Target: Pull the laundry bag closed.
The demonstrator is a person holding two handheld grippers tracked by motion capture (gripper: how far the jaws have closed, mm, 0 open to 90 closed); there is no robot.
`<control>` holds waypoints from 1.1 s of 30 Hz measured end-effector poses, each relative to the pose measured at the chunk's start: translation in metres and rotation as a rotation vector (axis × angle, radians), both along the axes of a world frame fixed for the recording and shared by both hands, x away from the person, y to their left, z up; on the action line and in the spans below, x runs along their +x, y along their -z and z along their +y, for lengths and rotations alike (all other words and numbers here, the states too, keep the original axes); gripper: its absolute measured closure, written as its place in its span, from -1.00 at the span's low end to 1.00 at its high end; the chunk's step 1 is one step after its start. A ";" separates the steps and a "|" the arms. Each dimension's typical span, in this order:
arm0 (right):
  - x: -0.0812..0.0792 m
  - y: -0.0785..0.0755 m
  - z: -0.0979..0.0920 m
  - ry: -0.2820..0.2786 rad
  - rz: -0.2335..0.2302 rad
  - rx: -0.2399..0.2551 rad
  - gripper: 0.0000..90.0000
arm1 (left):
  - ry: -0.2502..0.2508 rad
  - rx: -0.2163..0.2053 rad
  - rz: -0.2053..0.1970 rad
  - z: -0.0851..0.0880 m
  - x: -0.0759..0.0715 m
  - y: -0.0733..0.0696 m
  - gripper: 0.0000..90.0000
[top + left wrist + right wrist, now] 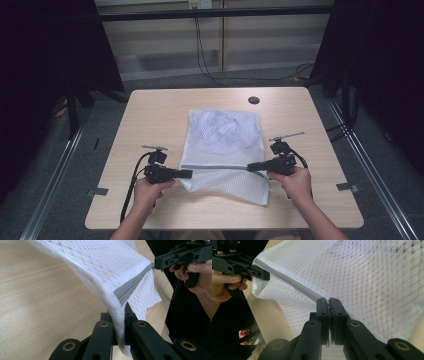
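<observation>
In the left gripper view our two black jaws are clamped together on a fold of the white mesh zippered laundry bag (110, 270), right at the end of its grey zipper band (132, 286); the netting is squeezed thin between the pads and spills out below them. In the right gripper view the jaws are likewise pressed closed, pinching the other end of that same grey band where it meets the mesh.

The bag lies in the middle of the pale wooden table (150, 115), its far part flat with something white and crumpled showing through the netting, while its near part is lifted and stretched between our two grips. We judge it light, limp and loosely woven: it sags and creases wherever it is unsupported, will not hold a shape, and could snag or tear if a jaw drags across the holes. The zipper band is the firmest line on it, so the two ends of that band are the sensible places to take hold, and we have them.

From above, the left gripper (186, 174) points level toward the bag from its left edge and the right gripper (251, 167) points inward from the right edge, facing each other along the band. Our left hand (148, 192) and right hand (297, 181) wrap the handles, forearms angling in from the near edge.
</observation>
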State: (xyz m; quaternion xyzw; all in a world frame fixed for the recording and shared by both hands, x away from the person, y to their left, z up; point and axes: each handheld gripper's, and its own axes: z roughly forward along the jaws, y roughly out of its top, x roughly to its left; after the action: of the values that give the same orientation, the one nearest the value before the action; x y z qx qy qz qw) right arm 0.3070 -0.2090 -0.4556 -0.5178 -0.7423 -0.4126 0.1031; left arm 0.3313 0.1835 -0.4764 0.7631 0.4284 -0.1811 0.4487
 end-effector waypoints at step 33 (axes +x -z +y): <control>-0.003 0.001 -0.012 0.009 0.003 -0.008 0.94 | -0.004 -0.008 0.003 0.001 0.000 -0.001 1.00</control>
State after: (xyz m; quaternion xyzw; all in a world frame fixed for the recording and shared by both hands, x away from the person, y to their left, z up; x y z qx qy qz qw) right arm 0.3039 -0.2207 -0.4566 -0.5221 -0.7415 -0.4093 0.1002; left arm 0.3309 0.1843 -0.4756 0.7602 0.4298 -0.1831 0.4514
